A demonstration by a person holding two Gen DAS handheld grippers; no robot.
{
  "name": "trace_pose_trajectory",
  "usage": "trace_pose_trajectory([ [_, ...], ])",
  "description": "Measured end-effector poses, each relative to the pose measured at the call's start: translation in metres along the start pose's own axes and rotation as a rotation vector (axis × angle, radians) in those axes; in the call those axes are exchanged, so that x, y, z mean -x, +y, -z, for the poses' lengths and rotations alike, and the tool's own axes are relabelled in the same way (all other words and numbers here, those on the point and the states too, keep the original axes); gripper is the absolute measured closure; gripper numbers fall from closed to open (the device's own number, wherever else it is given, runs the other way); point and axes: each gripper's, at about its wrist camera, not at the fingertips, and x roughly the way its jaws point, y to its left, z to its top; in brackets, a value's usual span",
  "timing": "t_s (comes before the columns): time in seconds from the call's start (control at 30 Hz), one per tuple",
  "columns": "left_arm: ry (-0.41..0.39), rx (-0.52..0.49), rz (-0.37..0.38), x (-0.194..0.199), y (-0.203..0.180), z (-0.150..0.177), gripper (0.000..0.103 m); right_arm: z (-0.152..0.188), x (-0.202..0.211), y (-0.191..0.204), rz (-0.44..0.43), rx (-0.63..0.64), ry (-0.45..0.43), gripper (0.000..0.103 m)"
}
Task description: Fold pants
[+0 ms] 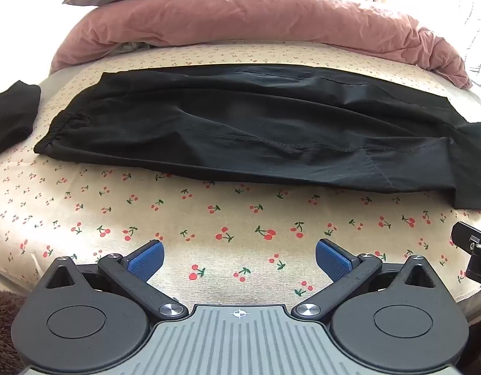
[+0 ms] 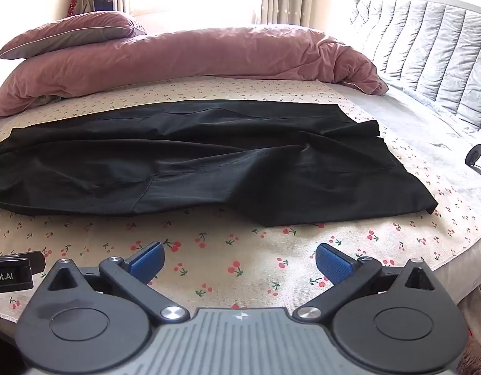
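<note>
Sunlit bedroom, with a cream cherry-print bed sheet spread over the mattress and a rumpled dusty-pink duvet bunched along the far side. Black lightweight pants lay across the middle of the sheet, elastic waistband to the left, legs running right. Looked to me like they'd already been folded lengthwise, one leg stacked on the other, though the hems didn't line up neatly. So the crosswise folds were still left, I'd say. Left gripper and right gripper both hung over bare sheet near the pants, blue pads wide apart, holding nothing. Another black garment sat off to the left.
</note>
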Motion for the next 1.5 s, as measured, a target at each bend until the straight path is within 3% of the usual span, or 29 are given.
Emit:
trace_pose_trajectory([
  [1.5, -0.01, 0.013, 0.013, 0.0053, 0.0034, -0.005, 0.0, -0.0041, 0.0031, 0.0031, 0.009, 0.029, -0.011, 0.0],
])
